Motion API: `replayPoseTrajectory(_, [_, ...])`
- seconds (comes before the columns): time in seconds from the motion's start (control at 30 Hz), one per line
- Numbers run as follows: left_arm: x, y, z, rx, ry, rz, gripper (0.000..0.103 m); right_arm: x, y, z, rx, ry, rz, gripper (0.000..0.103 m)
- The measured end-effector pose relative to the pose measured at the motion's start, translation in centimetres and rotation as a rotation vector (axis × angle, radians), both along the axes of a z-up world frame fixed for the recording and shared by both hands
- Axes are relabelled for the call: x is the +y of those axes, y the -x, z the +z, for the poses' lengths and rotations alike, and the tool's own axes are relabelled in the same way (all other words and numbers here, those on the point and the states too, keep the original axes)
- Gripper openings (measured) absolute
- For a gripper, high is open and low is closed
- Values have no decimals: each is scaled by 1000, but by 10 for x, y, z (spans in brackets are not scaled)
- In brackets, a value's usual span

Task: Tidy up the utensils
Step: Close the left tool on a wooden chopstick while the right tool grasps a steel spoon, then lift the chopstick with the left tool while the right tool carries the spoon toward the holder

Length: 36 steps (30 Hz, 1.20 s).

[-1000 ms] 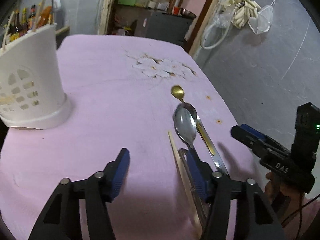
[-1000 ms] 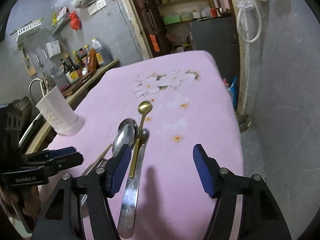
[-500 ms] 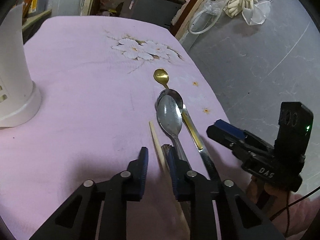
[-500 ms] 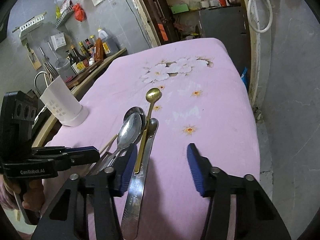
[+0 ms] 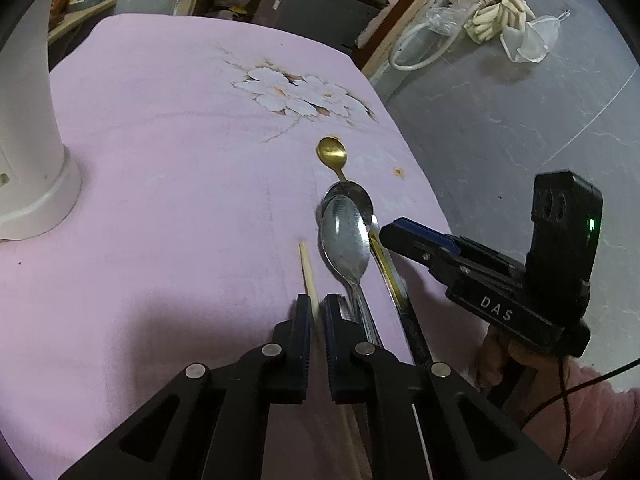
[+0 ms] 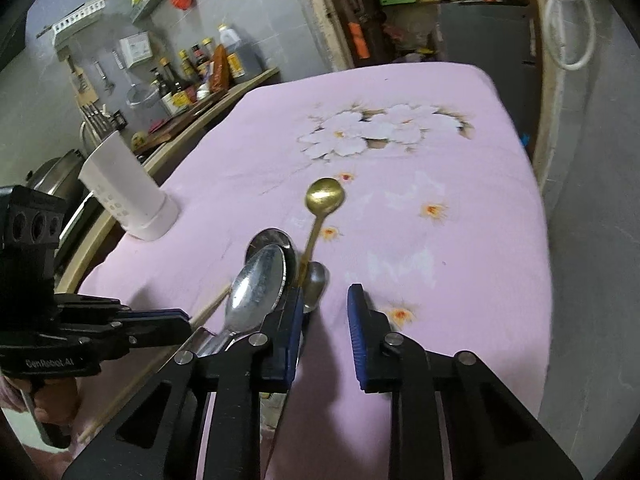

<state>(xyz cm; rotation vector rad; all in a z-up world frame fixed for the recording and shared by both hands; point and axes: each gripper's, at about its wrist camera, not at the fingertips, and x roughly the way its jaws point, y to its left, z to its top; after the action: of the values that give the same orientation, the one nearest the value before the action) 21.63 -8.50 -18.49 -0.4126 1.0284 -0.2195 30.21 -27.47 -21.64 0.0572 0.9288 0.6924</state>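
Left tool narrowed from wide, now clamped on chopstick near spoons on tabletop. Right tool closing, nothing gripped; gold spoon just left. Holder far left: pickup underway.

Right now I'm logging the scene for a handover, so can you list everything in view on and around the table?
Chopstick: one, pale wood, between the left tongs' pads.
Steel spoons: two, silver, stacked bowl on bowl, beside the chopstick.
Gold spoon: one, its handle running back across the steel utensils.
Steel handle: one, silver, beside the gold spoon; type unclear.
Holder: one, white, perforated, standing at the table's far left edge.
Tablecloth: one, pink with white flowers.
Bottles: several, dark, on the counter behind.
Left tongs: black, shut on the chopstick.
Right tongs: black with blue pads, closing, nothing pinched yet.
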Motion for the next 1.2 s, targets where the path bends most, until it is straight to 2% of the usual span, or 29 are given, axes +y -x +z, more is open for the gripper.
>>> replayPoseTrajectory(0.1, [0, 3, 2, -7, -33, 27, 6, 0, -2, -1, 14, -19, 17, 20])
replayPoseTrajectory(0.33, [10, 9, 1, 5, -31, 71, 5, 9, -13, -1, 24, -32, 58, 20])
replayPoseTrajectory(0.5, [10, 8, 0, 38, -35, 7, 6, 22, -19, 2, 13, -19, 98, 16])
replayPoseTrajectory(0.57, [7, 2, -5, 93, -26, -52, 6, 25, -23, 3, 14, -22, 106, 15])
replayPoseTrajectory(0.63, [3, 0, -5, 95, -50, -90, 6, 25, -26, 4, 16, -33, 112, 15])
replayPoseTrajectory(0.7, [1, -1, -3, 92, -71, -107, 6, 26, -28, 4, 20, -47, 124, 8])
replayPoseTrajectory(0.8, [-1, -1, -2, 89, -89, -116, 6, 30, -26, 7, 11, -40, 135, 4])
replayPoseTrajectory(1.07, [6, 14, 13, 31, -92, -48, 5, 16, -22, 29, -36, -30, 70, 3])
replayPoseTrajectory(1.2, [21, 22, 31, -20, -73, 22, 5, 9, -14, 52, -115, 9, 18, 4])
